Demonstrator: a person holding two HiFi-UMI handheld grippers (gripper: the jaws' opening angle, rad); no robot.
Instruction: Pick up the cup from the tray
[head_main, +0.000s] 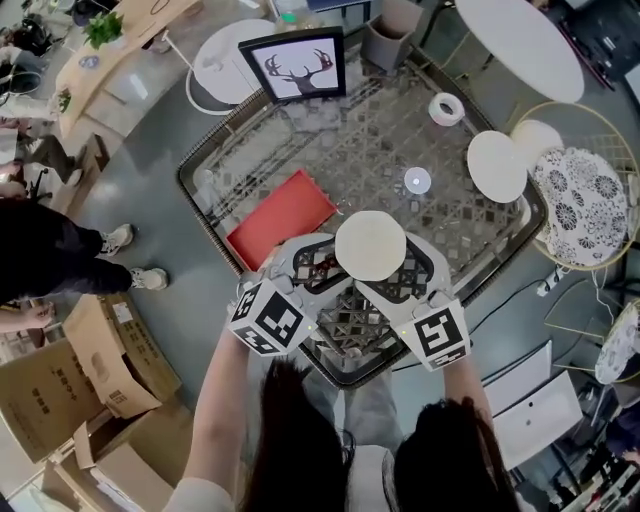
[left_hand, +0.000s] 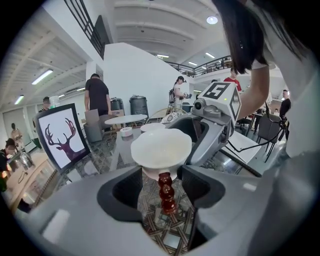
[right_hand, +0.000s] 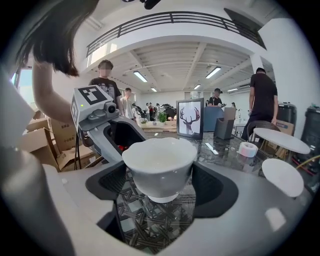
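Two grippers meet on one upright cup (head_main: 370, 245): right gripper (head_main: 408, 272) clamps its bowl, left gripper (head_main: 312, 262) seemingly pinches its base, red handle (left_hand: 165, 192) pointing leftward.

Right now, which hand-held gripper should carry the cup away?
Right, probably. The right hand-held gripper clasps the cup round its wide bowl; the left hand-held gripper only pinches the narrow base by the red handle.

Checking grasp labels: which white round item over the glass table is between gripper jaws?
The white cup with the red beaded handle, between the left gripper and right gripper; the flat disc and tape roll lie farther off.
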